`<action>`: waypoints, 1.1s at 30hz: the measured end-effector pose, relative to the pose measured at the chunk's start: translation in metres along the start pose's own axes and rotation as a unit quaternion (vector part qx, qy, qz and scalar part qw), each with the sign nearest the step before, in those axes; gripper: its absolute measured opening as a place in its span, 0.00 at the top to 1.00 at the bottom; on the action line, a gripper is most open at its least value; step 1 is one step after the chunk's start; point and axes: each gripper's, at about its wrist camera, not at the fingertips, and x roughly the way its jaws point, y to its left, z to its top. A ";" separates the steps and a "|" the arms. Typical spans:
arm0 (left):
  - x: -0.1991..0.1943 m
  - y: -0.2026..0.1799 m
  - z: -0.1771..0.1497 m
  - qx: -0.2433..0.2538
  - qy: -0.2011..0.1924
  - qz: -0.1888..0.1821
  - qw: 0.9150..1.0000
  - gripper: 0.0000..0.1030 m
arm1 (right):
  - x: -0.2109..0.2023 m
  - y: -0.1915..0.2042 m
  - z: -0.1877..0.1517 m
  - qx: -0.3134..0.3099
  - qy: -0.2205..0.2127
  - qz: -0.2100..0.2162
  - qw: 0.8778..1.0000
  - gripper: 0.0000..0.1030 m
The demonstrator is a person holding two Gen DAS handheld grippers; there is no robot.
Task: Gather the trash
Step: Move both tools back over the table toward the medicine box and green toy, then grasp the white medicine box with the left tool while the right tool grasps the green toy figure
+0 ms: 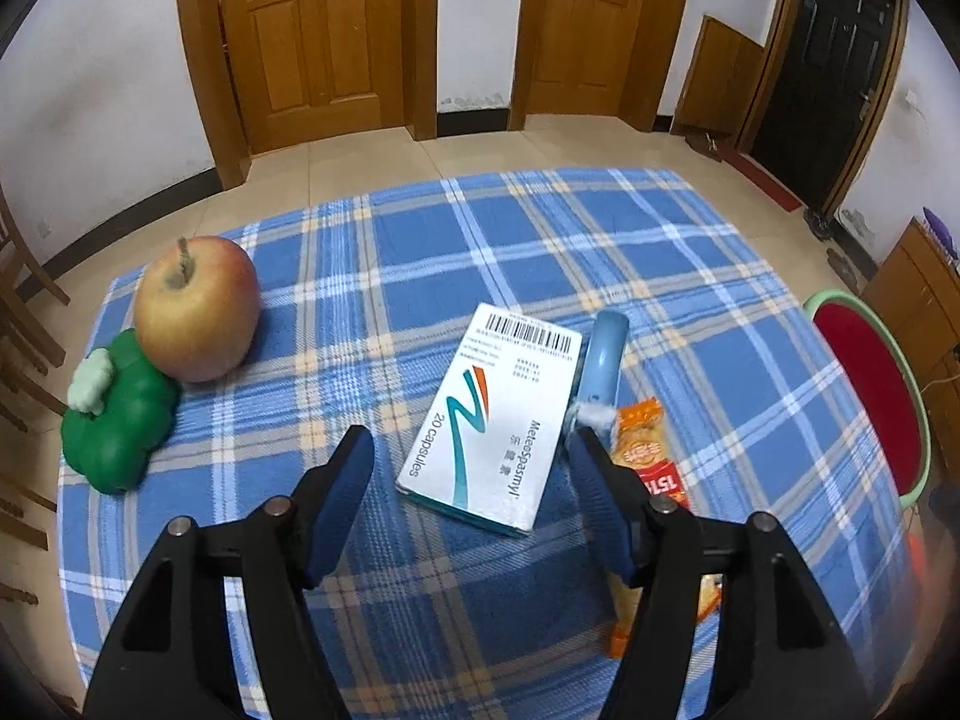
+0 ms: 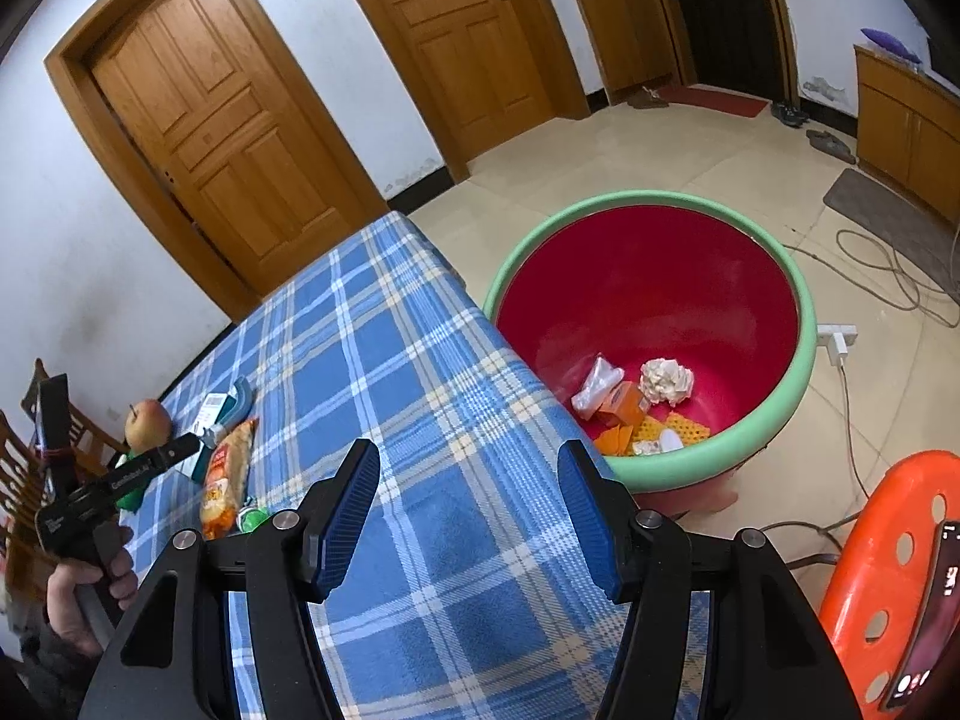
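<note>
A white capsule box (image 1: pixel 495 420) lies flat on the blue plaid tablecloth (image 1: pixel 540 240). My left gripper (image 1: pixel 471 441) hovers open just over its near end, the jaws standing either side of the box without touching it. Beside the right finger lie an orange snack wrapper (image 1: pixel 651 450) and a blue tube (image 1: pixel 603 357) with a bit of white fluff. In the right wrist view my right gripper (image 2: pixel 468 456) is open and empty above the tablecloth (image 2: pixel 384 312) near the table's edge. The red basin (image 2: pixel 654 276) with a green rim holds several pieces of trash, among them a crumpled paper ball (image 2: pixel 665 381).
An apple (image 1: pixel 195 309) and a green toy (image 1: pixel 114 420) sit at the table's left end. An orange plastic stool (image 2: pixel 888 570) with a phone on it stands beside the basin. Cables and a power strip (image 2: pixel 837 339) lie on the tiled floor. Wooden chairs (image 2: pixel 24 468) stand at the left.
</note>
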 end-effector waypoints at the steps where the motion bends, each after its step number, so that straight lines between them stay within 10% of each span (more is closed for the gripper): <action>1: 0.003 0.000 0.000 0.000 0.002 0.003 1.000 0.35 | 0.001 0.000 0.000 -0.001 0.001 -0.001 1.000 0.39; 15: 0.015 0.006 -0.007 -0.010 -0.002 0.014 1.000 0.39 | 0.006 0.007 -0.004 -0.007 0.010 0.003 1.000 0.39; 33: -0.079 0.025 -0.066 -0.111 -0.044 -0.011 0.993 0.39 | 0.019 0.061 -0.023 -0.091 0.048 0.059 0.993 0.39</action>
